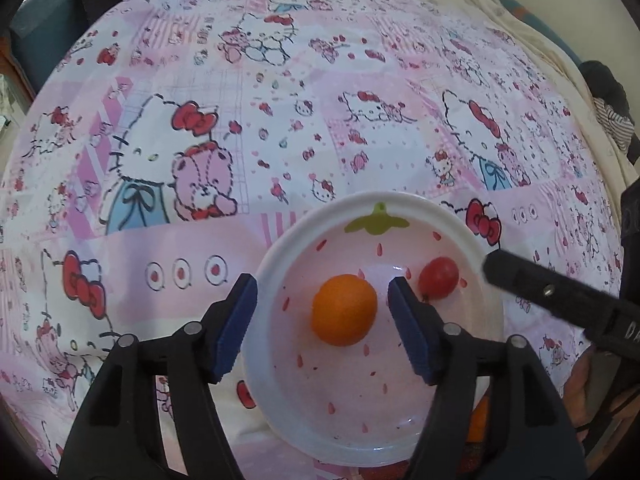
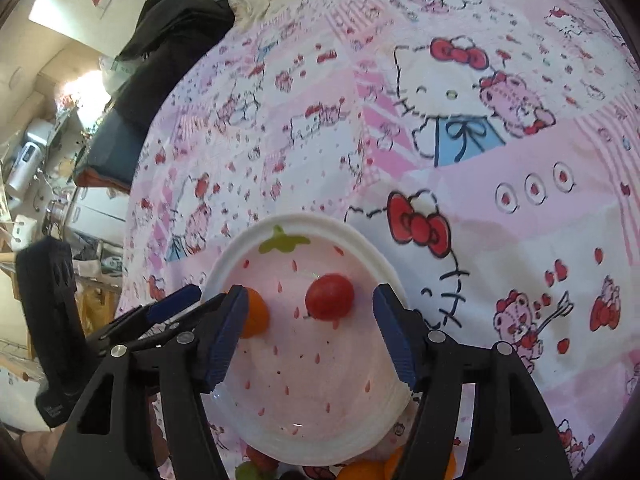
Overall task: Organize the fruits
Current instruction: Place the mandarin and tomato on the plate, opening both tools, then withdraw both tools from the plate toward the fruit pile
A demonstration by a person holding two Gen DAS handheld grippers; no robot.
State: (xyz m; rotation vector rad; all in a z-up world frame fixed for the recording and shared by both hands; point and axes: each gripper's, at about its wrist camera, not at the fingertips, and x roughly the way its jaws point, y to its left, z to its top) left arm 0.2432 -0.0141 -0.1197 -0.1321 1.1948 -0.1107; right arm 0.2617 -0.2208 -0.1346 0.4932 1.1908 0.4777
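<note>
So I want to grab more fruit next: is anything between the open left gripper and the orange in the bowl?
Nothing visible. The orange lies bare in the bowl, directly between the left gripper's open jaws; the tomato sits beyond its right finger.

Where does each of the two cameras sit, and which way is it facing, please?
Left wrist: on the left gripper, angled down at the orange fruit in the plate; its own fingers and the right gripper's finger show.
Right wrist: on the right gripper, angled down at the red fruit; the left gripper shows.
Shared: plate, both fruits, patterned cloth.
</note>
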